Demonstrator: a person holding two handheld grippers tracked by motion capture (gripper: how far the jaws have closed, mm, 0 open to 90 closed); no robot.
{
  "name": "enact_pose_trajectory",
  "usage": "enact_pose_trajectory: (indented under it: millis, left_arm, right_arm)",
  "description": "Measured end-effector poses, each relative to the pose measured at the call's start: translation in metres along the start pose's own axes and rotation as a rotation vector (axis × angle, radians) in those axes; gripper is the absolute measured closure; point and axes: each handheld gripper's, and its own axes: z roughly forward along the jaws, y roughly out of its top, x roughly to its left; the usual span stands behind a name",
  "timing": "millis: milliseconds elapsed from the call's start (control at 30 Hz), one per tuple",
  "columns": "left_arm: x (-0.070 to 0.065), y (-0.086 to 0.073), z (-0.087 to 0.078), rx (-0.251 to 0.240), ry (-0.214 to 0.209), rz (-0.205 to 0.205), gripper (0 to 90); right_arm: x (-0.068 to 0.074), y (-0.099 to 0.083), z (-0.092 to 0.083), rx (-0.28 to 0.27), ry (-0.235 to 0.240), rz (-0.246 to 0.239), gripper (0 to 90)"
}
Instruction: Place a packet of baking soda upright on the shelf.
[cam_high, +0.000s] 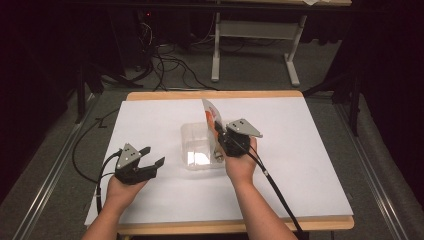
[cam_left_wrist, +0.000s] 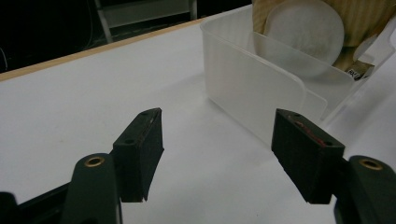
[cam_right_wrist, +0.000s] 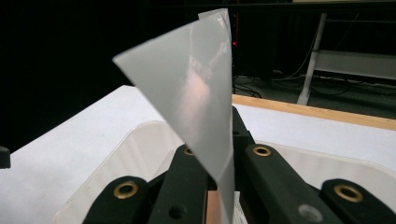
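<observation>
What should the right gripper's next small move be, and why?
Probably lower the packet into the clear tub and only then open. The right gripper is shut on the packet's lower edge and holds it upright above the tub, so it is not yet inside. The left gripper rests open on the table beside the tub and need not move.

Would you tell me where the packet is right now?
In the high view, the packet stands clamped in the right gripper, over the clear container.

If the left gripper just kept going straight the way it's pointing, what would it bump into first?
Probably the clear tub: the open left gripper points across bare table toward its near wall.
</observation>
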Motion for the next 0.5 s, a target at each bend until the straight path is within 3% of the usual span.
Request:
enact_pose_trajectory:
  millis: [500]
  left_arm:
    - [-0.0001,-0.0001,0.0008,0.001,-0.003,-0.004,34.5]
  right_arm:
    - [0.0028,-0.0074,0.0017,0.014,0.003,-0.007,89.7]
